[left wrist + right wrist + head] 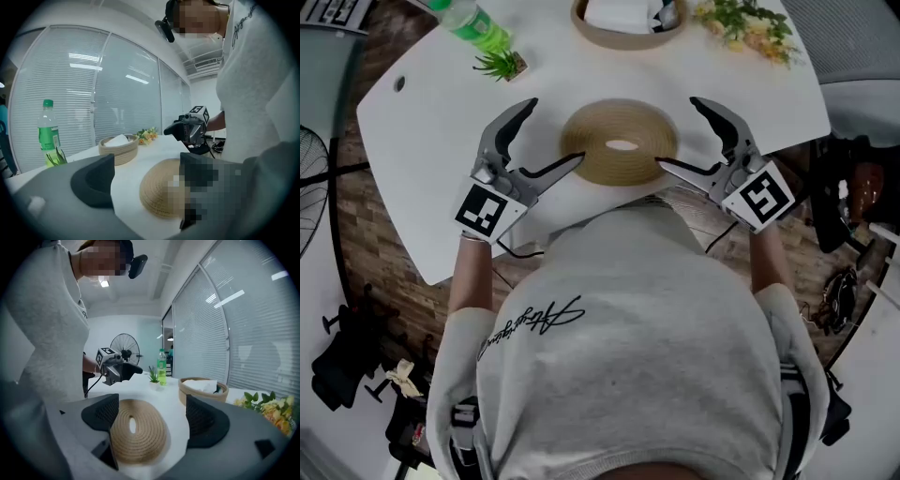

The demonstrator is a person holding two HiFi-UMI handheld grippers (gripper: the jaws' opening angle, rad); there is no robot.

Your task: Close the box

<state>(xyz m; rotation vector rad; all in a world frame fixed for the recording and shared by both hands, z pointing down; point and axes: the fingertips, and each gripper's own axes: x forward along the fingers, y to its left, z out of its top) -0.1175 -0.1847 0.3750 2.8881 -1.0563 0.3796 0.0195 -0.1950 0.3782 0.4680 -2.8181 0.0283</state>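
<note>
The left tool [553,131] was released: we saw its two dark jaws standing wide apart, pressing on nothing. One jaw reached toward the left edge of the woven lid [623,117], and its tip lay at or just beside the rim. We could not tell whether it touched. The other jaw stood clear over the bare desk [422,169].

The right tool [678,133] mirrored it and was likewise released, its jaws spread. In the right gripper view we found the lid lying flat between the two pads, nearer the left-hand pad and gripped by neither. In the head view the nearer jaw's tip pointed at the lid's right edge. Each tool was held in one of the person's hands and carried its marker cube toward the person's body.

The lid, a flat round coil of tan rope with a small oval opening at its centre, rested on the white desk between the two tools, close to the desk's near edge. The woven box [623,41] stood uncovered at the far side of the desk, well apart from the lid, with something white inside it.

Beside the box lay yellow flowers [750,28]. A green bottle [478,28] and a small potted plant [500,64] stood at the far left. A fan [124,350] stood beyond the desk.
</note>
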